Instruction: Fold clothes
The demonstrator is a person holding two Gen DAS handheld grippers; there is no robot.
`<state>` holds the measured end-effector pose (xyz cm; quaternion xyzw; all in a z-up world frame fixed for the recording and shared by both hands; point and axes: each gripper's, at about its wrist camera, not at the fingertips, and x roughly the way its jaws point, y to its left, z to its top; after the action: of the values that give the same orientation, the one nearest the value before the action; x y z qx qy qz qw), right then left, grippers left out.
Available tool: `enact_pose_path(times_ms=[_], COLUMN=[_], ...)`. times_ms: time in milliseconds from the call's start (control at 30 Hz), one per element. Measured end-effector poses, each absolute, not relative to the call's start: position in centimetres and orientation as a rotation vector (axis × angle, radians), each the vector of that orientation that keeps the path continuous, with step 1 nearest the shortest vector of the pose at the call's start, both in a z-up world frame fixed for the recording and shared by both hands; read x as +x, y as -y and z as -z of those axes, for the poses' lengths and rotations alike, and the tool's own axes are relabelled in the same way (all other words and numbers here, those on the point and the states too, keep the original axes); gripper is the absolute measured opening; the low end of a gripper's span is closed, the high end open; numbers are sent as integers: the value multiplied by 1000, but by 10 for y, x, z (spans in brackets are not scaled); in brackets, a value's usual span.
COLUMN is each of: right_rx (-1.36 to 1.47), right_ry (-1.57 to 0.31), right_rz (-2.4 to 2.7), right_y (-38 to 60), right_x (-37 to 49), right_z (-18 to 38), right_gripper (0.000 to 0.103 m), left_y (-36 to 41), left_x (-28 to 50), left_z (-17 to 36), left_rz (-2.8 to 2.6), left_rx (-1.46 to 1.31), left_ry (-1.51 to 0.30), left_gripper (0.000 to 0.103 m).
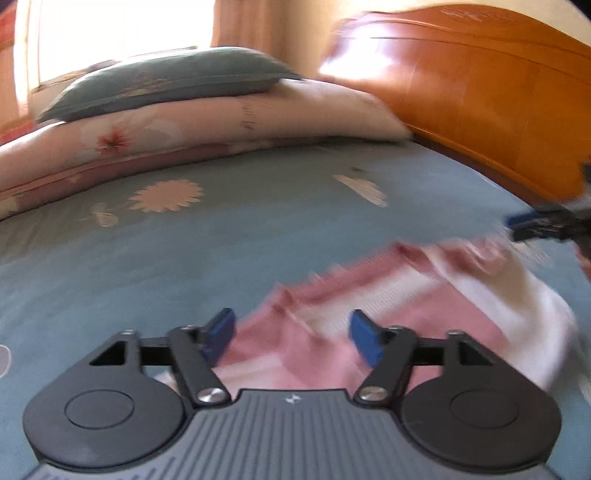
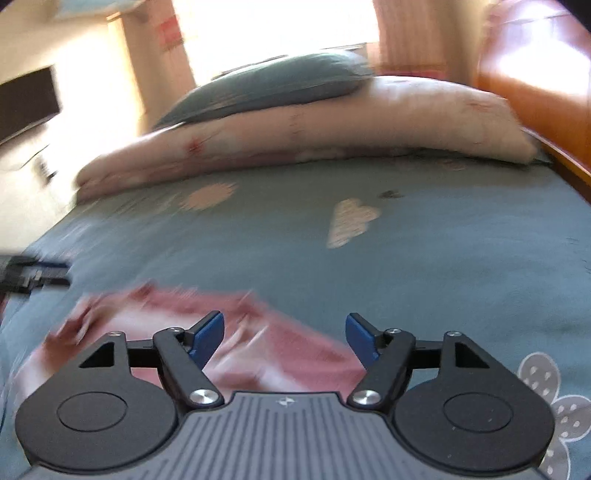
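A pink and white striped garment (image 1: 388,295) lies rumpled on the blue bedsheet (image 1: 147,266). My left gripper (image 1: 291,336) hovers above its near edge, blue pads wide apart with nothing between them. In the right wrist view the same garment (image 2: 207,325) lies low and left, blurred. My right gripper (image 2: 284,338) stands open over its right corner, holding nothing. The right gripper (image 1: 535,223) also shows at the right edge of the left wrist view, above the garment's far side. The left gripper (image 2: 33,273) shows at the left edge of the right wrist view.
A folded floral quilt (image 1: 221,125) with a grey-green pillow (image 1: 166,81) on top lies across the far side of the bed. An orange wooden headboard (image 1: 480,92) runs along the right. A bright window (image 2: 273,29) lies behind. Bare sheet (image 2: 406,258) stretches between garment and quilt.
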<state>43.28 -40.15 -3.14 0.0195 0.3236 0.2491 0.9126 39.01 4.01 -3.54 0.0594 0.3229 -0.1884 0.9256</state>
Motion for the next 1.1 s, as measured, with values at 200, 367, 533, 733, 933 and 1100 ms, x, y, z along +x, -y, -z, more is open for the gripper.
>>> enact_pose_path(times_ms=[200,367,533,733,933,1100], right_rx=[-179,-98,37,116,195,175], right_ry=[-732,-694,-670,-641,-651,-665], right_rz=[-478,-366,-222,-247,-330,-349], right_y=[386,392,418,434,428,412], right_x=[416,428,435,409,346,277], right_z=[68,74,76,70,62,66], right_gripper=[76,76,72,62,58,56], left_y=[-16,-15,-62,-68,-40,-15], left_x=[361,391,422,391,336,305], left_z=[73,82,66,58,51,55], left_rz=[409,245,84,132,248,306], left_rx=[403,466,212,174,223,266], left_ry=[-705,-680,-659,-646,-617,-604], left_gripper=[76,76,75,74,76,76])
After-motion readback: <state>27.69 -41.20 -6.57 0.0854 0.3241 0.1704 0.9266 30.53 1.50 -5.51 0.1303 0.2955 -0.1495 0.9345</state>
